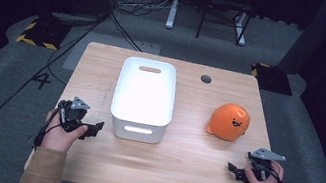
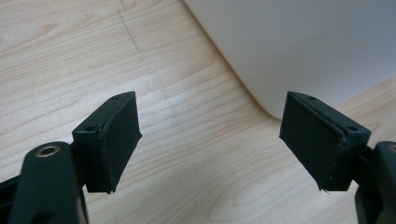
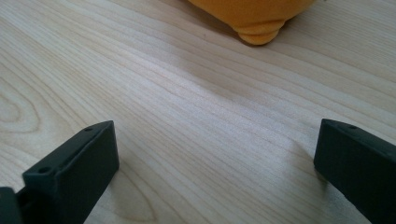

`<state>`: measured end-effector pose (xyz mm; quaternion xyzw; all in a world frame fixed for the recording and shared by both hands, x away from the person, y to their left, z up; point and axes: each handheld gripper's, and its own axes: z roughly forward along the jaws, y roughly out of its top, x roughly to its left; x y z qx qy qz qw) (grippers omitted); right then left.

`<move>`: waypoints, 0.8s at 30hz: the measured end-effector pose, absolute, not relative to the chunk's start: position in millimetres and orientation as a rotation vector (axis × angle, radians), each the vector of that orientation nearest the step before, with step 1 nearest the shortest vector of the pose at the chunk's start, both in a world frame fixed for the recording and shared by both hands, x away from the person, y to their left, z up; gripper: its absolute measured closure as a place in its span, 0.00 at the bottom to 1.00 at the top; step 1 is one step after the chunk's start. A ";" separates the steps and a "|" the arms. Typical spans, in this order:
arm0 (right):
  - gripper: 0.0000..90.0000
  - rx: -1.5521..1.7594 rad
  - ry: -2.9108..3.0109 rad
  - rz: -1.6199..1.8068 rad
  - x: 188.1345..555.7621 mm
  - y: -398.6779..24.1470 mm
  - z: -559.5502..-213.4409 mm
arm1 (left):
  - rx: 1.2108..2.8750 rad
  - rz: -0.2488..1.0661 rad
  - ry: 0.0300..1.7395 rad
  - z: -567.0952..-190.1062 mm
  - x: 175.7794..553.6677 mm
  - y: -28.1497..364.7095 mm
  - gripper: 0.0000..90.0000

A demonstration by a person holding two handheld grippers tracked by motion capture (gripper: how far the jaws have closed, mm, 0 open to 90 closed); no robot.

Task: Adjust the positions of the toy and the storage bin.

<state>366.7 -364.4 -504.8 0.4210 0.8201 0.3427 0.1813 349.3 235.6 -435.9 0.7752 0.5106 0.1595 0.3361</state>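
A white plastic bin [image 1: 144, 98] with handle slots stands in the middle of the wooden table [image 1: 179, 160]. An orange round plush toy [image 1: 229, 122] with a smiling face lies to its right. My left gripper [image 1: 93, 130] rests near the bin's front left corner, jaws open and nothing between them; the left gripper view has the bin's wall [image 2: 299, 46] close ahead. My right gripper [image 1: 234, 171] sits near the table's front right, below the toy, jaws wide open over bare wood. The toy's lower edge [image 3: 257, 21] shows at the top of the right gripper view.
A round grommet hole [image 1: 206, 79] sits at the table's back right. Behind the table are grey carpet, cables, desk legs [image 1: 174, 2] and yellow-black striped floor plates [image 1: 39, 34].
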 end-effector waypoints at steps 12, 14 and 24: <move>0.00 1.183 2.322 0.968 366.9 -364.8 -504.8 | 1.984 0.442 1.235 -401.9 336.3 228.6 0.22; 0.00 1.183 2.322 0.968 366.9 -364.8 -504.8 | 1.967 0.449 1.219 -397.2 334.7 227.2 0.23; 0.00 1.180 2.322 0.967 367.0 -364.9 -504.9 | 1.908 0.442 1.115 -376.9 333.5 216.9 0.24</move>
